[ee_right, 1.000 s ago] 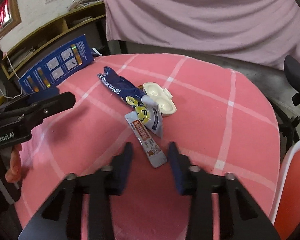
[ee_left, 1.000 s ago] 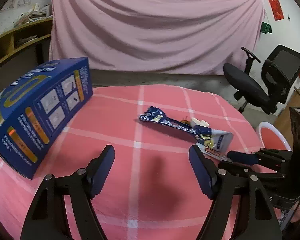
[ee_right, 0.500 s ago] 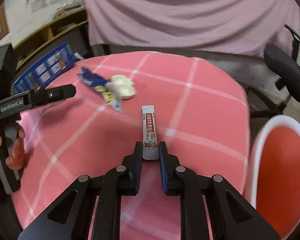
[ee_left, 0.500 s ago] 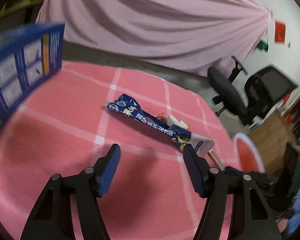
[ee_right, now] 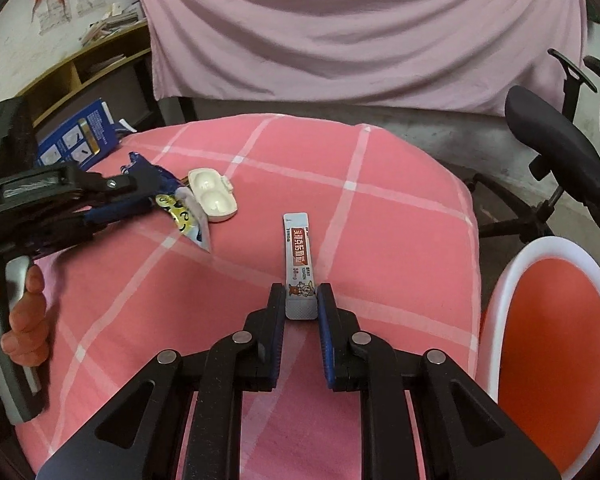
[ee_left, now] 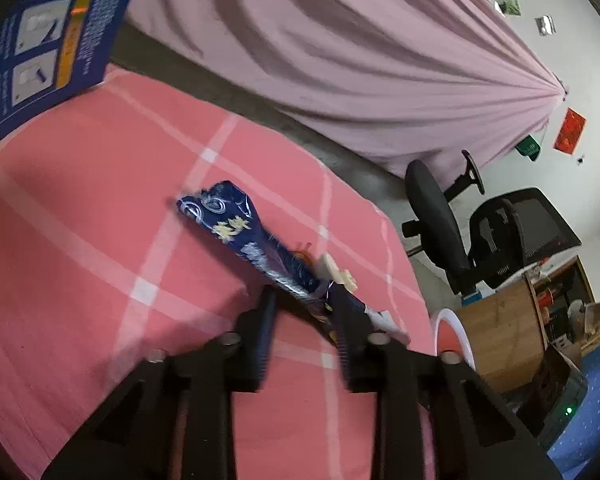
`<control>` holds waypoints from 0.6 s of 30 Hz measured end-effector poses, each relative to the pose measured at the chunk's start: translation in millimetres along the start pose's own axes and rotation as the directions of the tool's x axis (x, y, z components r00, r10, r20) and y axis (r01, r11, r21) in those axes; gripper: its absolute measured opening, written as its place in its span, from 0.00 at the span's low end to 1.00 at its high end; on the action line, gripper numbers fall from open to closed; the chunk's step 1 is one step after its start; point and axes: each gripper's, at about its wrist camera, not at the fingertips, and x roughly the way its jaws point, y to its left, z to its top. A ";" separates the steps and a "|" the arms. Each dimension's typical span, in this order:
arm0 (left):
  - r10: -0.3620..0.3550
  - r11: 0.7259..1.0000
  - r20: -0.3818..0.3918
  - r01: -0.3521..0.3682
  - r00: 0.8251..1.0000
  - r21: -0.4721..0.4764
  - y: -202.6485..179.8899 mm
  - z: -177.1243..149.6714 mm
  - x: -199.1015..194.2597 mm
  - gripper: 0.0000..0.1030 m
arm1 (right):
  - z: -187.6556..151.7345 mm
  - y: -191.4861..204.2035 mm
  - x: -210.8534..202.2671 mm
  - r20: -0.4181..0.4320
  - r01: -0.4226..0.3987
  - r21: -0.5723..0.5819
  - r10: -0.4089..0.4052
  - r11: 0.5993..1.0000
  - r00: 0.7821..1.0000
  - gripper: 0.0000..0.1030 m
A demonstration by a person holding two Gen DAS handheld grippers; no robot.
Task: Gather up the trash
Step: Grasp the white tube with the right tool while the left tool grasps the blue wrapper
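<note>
Sachet [ee_right: 299, 264] lies on the pink cloth [ee_right: 380, 184], long axis running straight away from the R claw [ee_right: 300, 306]; near end sits btwn its pads, which pinch it at the sides. Bin [ee_right: 500, 312] w/ red inside is just off the table edge to the R, so R hand is nearer it; I'd judge next move is lift & swing right.

Blue wrapper [ee_left: 236, 226] lies diagonal across the cloth, far end up-left, near end btwn the L claw [ee_left: 302, 312] pads. L jaws are closing on it; grip not yet firm as far as I can tell, view is blurred. White case [ee_right: 212, 196] touches the wrapper's side. Blue box [ee_right: 80, 138] at far-left edge.
</note>
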 end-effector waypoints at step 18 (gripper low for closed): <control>0.091 0.976 0.093 -0.107 0.991 0.188 -22.5 -34.0 -37.2 0.09 | 13.2 6.0 17.0 -0.015 -0.001 0.005 0.001 1.000 1.000 0.28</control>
